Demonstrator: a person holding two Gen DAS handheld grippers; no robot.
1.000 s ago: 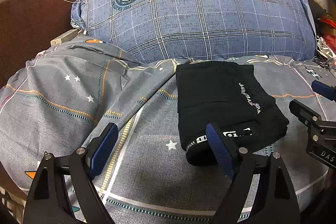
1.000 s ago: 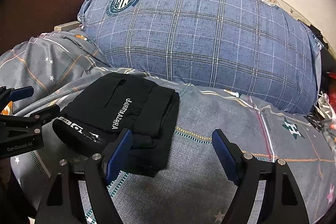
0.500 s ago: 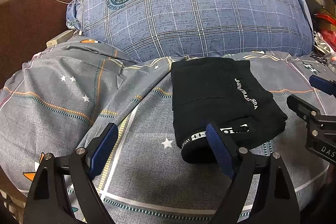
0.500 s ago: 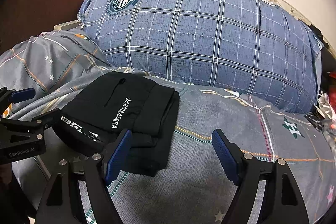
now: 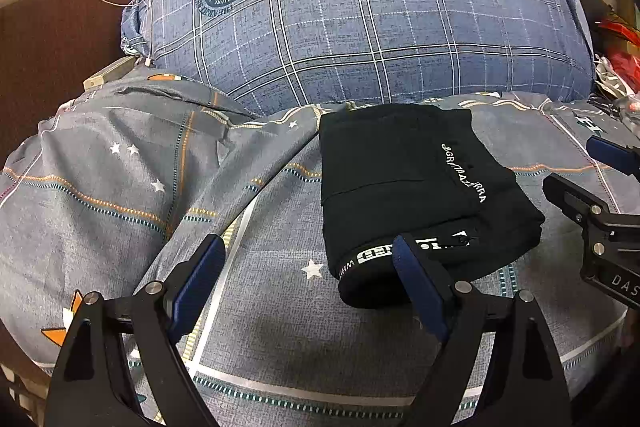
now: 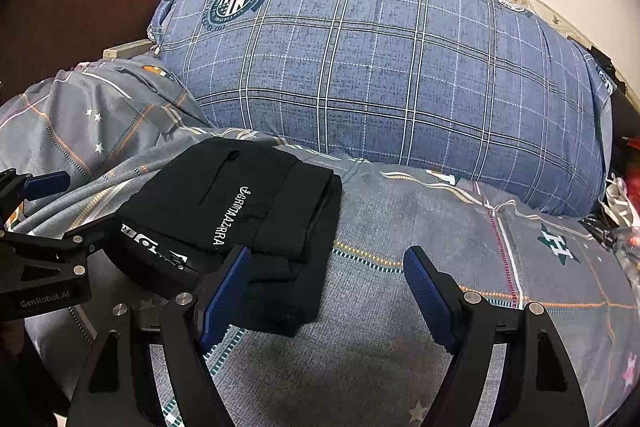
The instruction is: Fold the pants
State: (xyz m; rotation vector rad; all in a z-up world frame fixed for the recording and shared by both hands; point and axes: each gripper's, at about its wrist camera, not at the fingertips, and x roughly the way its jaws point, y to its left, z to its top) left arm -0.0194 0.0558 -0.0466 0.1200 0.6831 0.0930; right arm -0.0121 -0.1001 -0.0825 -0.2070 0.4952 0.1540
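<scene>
The black pants [image 5: 404, 187] lie folded into a compact bundle on the grey patterned bedspread [image 5: 160, 187], white lettering facing up. My left gripper [image 5: 308, 259] hovers open just in front of the bundle's near left corner, its right finger [image 5: 416, 283] overlapping the waistband edge in view. In the right wrist view the pants [image 6: 240, 219] lie left of centre, and my right gripper [image 6: 328, 275] stands open at the bundle's near right corner, nothing between its pads. Each gripper shows at the edge of the other's view.
A large blue plaid pillow [image 5: 360, 11] leans behind the pants. A brown headboard or sofa [image 5: 60, 27] stands at the left. Cluttered red and white items [image 5: 616, 59] lie at the right edge. Bare bedspread [image 6: 500, 259] spreads to the right of the bundle.
The left wrist view has drifted slightly, so the pants sit a little lower left in it. Both grippers stay open and the bundle lies unmoved.
</scene>
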